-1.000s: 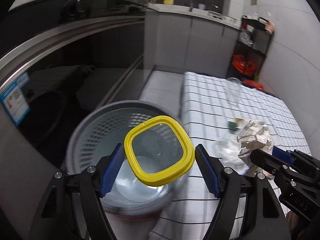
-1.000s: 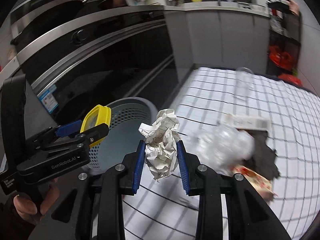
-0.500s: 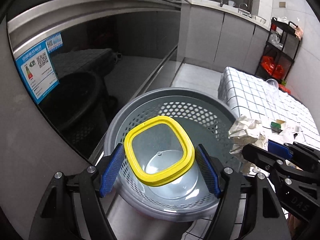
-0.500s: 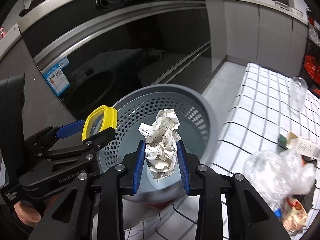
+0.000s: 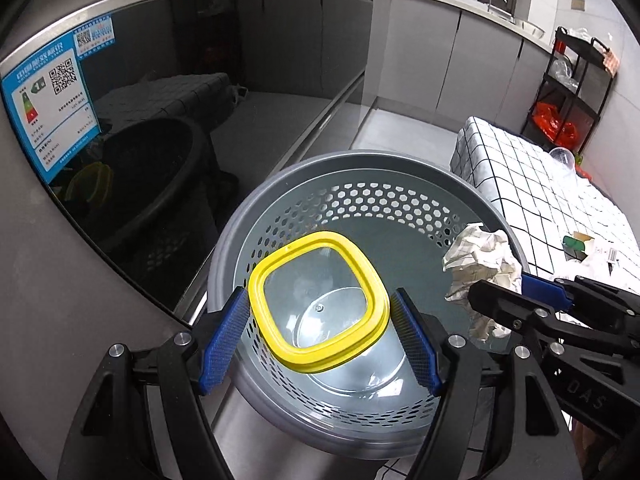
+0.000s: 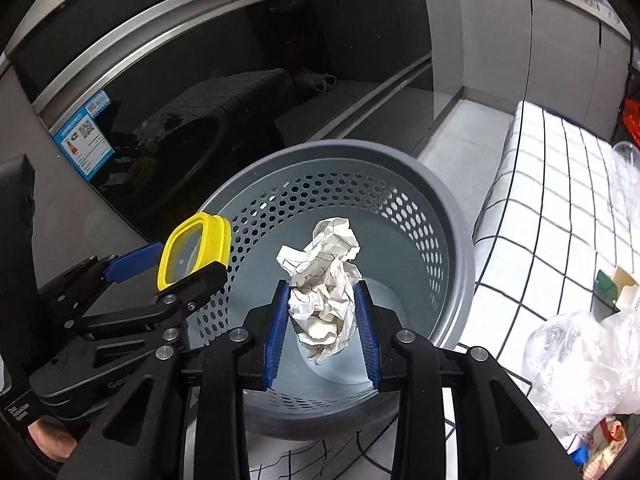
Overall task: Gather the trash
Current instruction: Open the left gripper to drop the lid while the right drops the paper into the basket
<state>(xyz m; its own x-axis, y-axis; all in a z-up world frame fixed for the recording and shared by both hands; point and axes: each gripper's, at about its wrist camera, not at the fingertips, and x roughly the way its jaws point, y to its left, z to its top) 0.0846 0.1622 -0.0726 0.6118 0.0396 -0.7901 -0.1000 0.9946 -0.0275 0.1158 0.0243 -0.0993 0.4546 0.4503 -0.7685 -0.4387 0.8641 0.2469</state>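
Kitchen floor beside a dark glass appliance front (image 6: pixel 248 92); grey cabinets (image 5: pixel 448 56) standing behind. Grey perforated waste basket (image 5: pixel 360 168) sitting just beside a low surface under a black-and-white checked cloth (image 6: pixel 552 216).

Left gripper (image 5: pixel 320 332): hovering over the basket mouth, blue pads pinching a clear container with a yellow rim (image 5: pixel 318 300) from both sides.

Right gripper (image 6: pixel 322 316): also hanging over the basket opening, fingers pressing on a crumpled ball of gridded paper (image 6: pixel 324 284).

Remaining litter lying on the cloth: crumpled clear plastic bag (image 6: pixel 584 364), small carton (image 6: pixel 618 284), clear plastic cup (image 6: pixel 626 168).
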